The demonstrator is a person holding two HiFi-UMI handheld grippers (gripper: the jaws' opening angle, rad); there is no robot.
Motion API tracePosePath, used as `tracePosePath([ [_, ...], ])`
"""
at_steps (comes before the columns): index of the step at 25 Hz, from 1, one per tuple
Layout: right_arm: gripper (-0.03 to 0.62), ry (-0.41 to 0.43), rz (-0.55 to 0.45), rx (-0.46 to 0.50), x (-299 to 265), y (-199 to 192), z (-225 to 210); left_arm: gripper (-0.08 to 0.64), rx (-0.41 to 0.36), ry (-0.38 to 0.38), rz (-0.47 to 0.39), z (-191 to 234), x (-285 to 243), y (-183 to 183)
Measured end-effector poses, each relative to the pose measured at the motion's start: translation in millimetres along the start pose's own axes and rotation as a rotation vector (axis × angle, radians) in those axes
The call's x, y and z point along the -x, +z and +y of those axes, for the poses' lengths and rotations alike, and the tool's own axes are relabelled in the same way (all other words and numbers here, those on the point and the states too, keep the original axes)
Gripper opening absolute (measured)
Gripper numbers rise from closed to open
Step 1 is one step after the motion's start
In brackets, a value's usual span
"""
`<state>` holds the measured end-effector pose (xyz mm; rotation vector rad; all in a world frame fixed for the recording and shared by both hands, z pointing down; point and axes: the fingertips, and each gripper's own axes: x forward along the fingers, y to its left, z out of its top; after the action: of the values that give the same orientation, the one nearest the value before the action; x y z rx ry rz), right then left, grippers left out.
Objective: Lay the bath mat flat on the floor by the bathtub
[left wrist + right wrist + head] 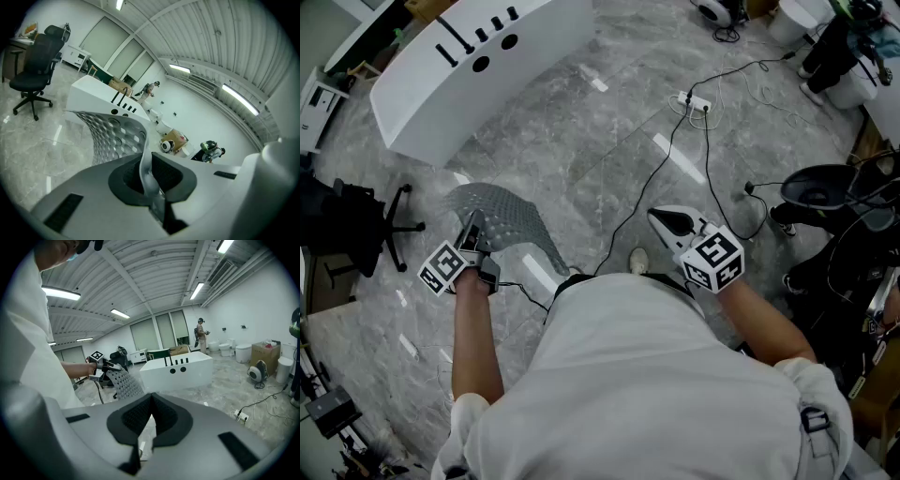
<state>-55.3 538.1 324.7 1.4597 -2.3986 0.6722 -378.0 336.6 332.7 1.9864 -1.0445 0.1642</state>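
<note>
Grey marbled floor across the head view, with white bathtub at upper left, marked by black slots and two round holes. Below the tub, left of centre: grey perforated bath mat, held up off the floor, not laid flat, apart from the tub. Left gripper pinching the mat's edge; in its own view, jaws pressed onto a fold of mat, with the rest arching toward upper left. Right gripper right of centre, well apart from the mat, jaws pressed together at the tips on nothing. Black-and-white square markers on both gripper cubes. Black office chair at left edge; white power strip with black cable near top right. Cardboard box at mid-frame of left gripper view, print too small to read.
</note>
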Motion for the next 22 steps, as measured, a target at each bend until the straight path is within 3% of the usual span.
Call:
tracePosePath([
  [7,0.008,-0.002,-0.004,-0.005,28.7,-4.7,-79.8,0.029,-0.035,-0.018,-0.056,-66.1,-60.7,24.4],
  [14,0.011,-0.008,-0.025,-0.046,-11.4,15.6,-129.1,0.029,-0.056,-0.060,-0.084,-90.0,-146.3,76.9],
  [16,0.064,-0.010,-0.013,-0.041,-30.1,23.8,-143.8,0.029,-0.045,-0.077,-0.073,-90.2,-180.6,89.2],
  [22,0.083,-0.050,0.012,-0.101,-96.1,71.9,-190.7,0.029,-0.019,-0.127,0.027,-94.7,-288.1,122.0],
])
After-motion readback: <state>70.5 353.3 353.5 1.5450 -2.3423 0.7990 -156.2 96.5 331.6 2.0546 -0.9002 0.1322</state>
